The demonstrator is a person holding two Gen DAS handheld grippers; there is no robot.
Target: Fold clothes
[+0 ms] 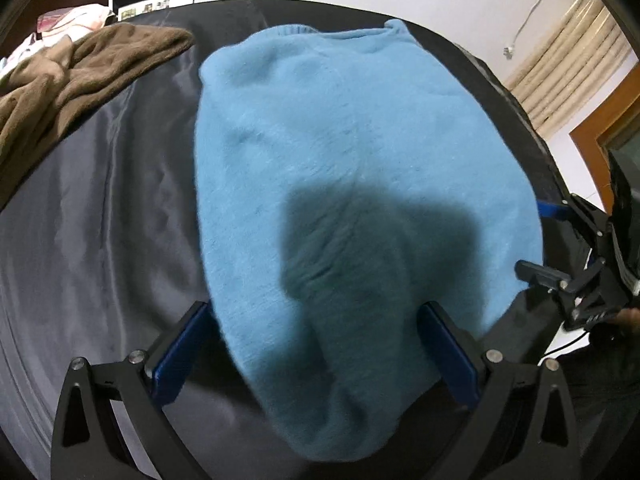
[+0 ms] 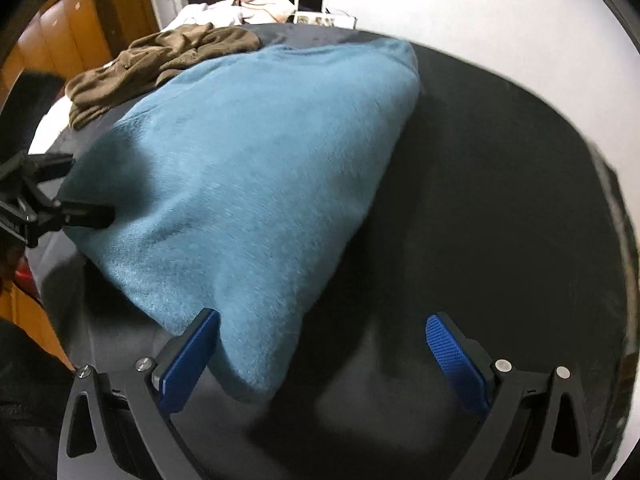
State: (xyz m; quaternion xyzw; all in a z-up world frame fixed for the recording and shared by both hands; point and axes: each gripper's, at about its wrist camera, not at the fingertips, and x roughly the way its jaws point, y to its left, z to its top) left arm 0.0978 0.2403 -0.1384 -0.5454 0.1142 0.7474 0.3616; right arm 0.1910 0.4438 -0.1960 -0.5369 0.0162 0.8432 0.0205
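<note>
Your left gripper point(image 1: 312, 356) stands wide open, its blue pads point(image 1: 180, 354) straddling the near end of the blue sweater point(image 1: 340, 140) and holding nothing. Your right gripper point(image 2: 324, 360) is equally spread and empty, its left pad just beside the sweater's near corner. No writing is readable anywhere. The sweater is fuzzy, light blue and folded narrow, stretching ahead of both grippers across the dark grey sheet point(image 1: 100, 220). Bare sheet lies open right of your right gripper. A brown garment point(image 1: 80, 68) sits far ahead-left.
</note>
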